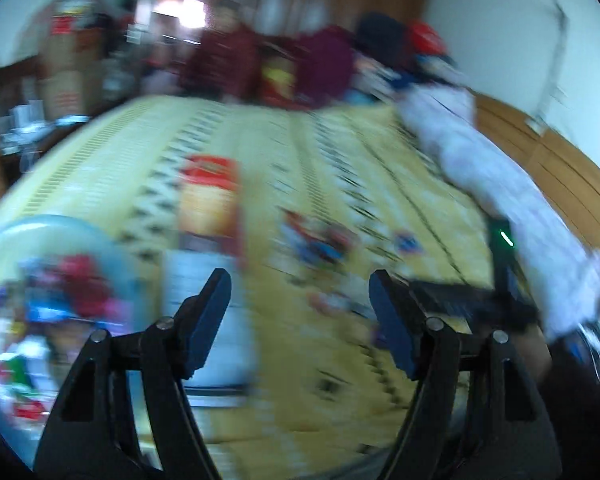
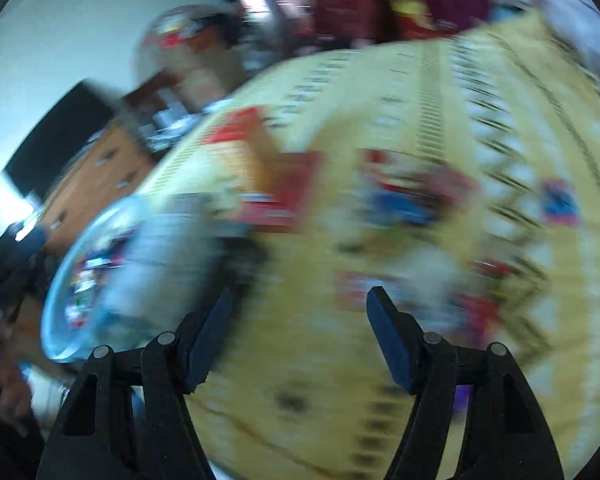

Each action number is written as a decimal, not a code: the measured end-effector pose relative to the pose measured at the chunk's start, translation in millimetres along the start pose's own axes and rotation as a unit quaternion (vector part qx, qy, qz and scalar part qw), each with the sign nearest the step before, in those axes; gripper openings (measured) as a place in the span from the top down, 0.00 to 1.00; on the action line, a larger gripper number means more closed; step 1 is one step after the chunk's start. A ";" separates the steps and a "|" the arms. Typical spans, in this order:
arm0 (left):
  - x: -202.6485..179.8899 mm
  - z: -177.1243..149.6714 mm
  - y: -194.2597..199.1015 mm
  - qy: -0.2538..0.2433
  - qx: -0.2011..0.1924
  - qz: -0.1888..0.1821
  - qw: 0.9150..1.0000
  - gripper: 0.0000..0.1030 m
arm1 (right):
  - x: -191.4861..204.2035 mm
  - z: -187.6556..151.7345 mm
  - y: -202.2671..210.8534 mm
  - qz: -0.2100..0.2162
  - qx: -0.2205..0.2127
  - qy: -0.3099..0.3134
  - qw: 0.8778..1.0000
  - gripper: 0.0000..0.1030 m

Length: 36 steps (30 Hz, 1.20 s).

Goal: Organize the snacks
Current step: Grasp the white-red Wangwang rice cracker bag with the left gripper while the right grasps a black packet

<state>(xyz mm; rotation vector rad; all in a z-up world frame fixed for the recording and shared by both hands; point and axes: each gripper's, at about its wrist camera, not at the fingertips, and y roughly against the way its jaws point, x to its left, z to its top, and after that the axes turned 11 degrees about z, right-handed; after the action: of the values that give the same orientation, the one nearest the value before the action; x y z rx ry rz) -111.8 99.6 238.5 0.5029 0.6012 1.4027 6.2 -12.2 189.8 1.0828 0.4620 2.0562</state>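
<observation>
— What have you got on the left side?

— My left gripper (image 1: 300, 292) hangs over a bed with a yellow patterned cover (image 1: 340, 152). Its jaws are spread with nothing between them. The whole view is badly smeared, so I read labels nowhere.

— Where are the snacks?

— A red and orange box (image 1: 208, 204) lies on the cover just ahead of the left finger. A small heap of red and blue packets (image 1: 320, 240) sits to its right, near the middle of the bed, and one small packet (image 1: 406, 240) lies apart, further right. At the lower left I see a pale blue bowl (image 1: 52, 226), its rim clear and a jumble of coloured wrappers inside.

— And the right?

— My right gripper (image 2: 300, 308) also points down at the cover (image 2: 440, 100), jaws spread and empty. From here the bowl (image 2: 60, 292) is at the left edge of the bed, the box (image 2: 256, 160) beyond it, the heap of packets (image 2: 404, 196) near the centre, and the lone packet (image 2: 560, 202) to the right. More blurred wrappers (image 2: 364, 288) lie just past the right finger.

— Anything else?

— In the left view a pale sleeve (image 1: 500, 176) runs down the right side.
</observation>
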 end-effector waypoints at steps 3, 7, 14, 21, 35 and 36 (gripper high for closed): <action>-33.0 -11.6 -33.2 -0.027 0.037 -0.023 0.999 0.30 | -77.2 10.7 21.7 -0.061 -0.008 -0.023 0.998 0.28; -49.4 -26.0 -69.5 -0.040 0.075 -0.028 0.996 0.30 | -178.8 44.6 27.5 -0.124 -0.010 -0.063 0.990 0.28; -56.8 -33.4 -86.5 -0.040 0.071 -0.036 0.996 0.30 | -229.3 144.9 -56.9 -0.070 0.043 -0.053 0.995 0.28; -63.7 -37.4 -92.3 -0.055 0.060 -0.052 0.995 0.30 | -154.5 206.8 -207.6 0.034 0.124 0.014 0.992 0.28; -64.3 -53.9 -76.4 -0.047 0.077 -0.090 0.992 0.30 | -77.6 78.0 -202.4 0.055 0.297 0.130 0.944 0.21; -65.5 -56.7 -71.3 -0.053 0.076 -0.087 0.992 0.30 | -69.7 62.2 -185.4 0.060 0.303 0.138 0.941 0.21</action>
<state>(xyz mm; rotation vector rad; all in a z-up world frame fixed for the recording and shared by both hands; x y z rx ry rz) -99.8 25.3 155.3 0.6272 0.6528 1.1634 165.9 53.9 74.7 1.1832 1.2634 2.2462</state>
